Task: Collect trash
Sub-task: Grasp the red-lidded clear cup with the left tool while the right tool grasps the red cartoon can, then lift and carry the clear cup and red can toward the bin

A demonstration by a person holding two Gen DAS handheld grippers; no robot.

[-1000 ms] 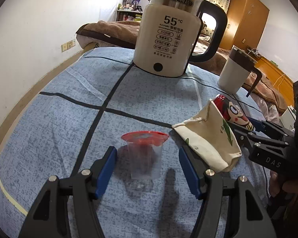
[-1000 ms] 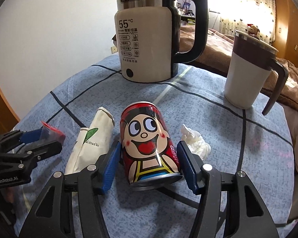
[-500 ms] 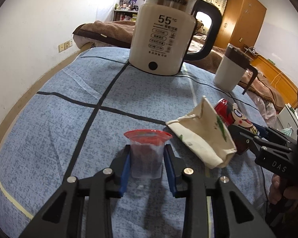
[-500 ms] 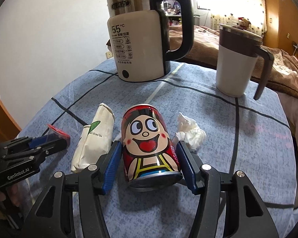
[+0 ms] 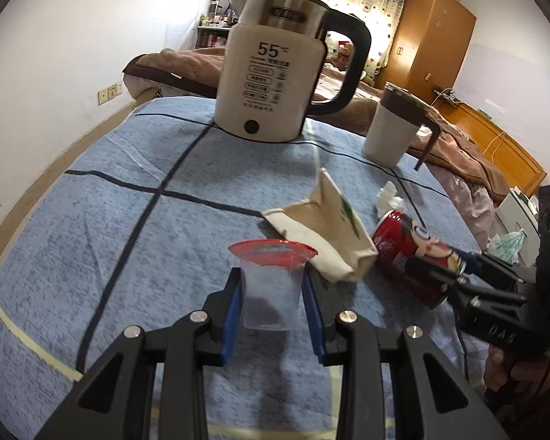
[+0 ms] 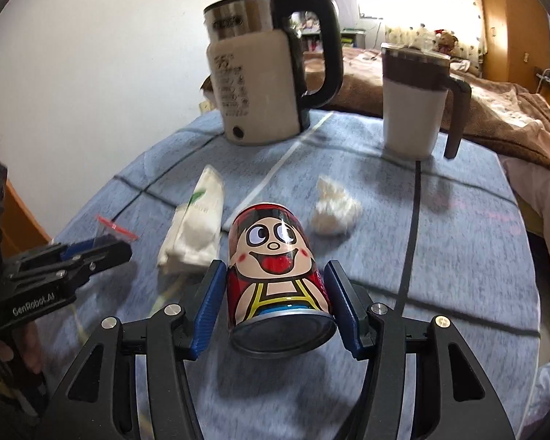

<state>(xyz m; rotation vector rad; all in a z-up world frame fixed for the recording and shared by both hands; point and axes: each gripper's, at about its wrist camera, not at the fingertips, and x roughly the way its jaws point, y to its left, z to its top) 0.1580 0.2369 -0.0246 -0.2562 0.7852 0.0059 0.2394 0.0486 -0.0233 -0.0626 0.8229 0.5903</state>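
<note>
A clear plastic cup (image 5: 271,300) with a red rim stands between the blue pads of my left gripper (image 5: 271,277), which is shut on it just above the blue tablecloth (image 5: 110,220). My right gripper (image 6: 275,269) is shut on a red cartoon drink can (image 6: 275,242), tilted with its base toward the camera. In the left wrist view that can (image 5: 403,242) is at the right. A beige tissue pack (image 6: 198,220) lies between the two grippers. A crumpled white tissue (image 6: 333,212) lies beyond the can.
A white electric kettle (image 5: 271,84) with a black handle and a white lidded mug (image 5: 392,128) stand at the far side of the table. A bed with a brown blanket (image 5: 187,69) lies behind, and a wooden wardrobe (image 5: 429,36) at the right.
My left gripper closed from wide open onto the cup and drew back with it. My right gripper moved back with the can, so the kettle and mug look farther away.
</note>
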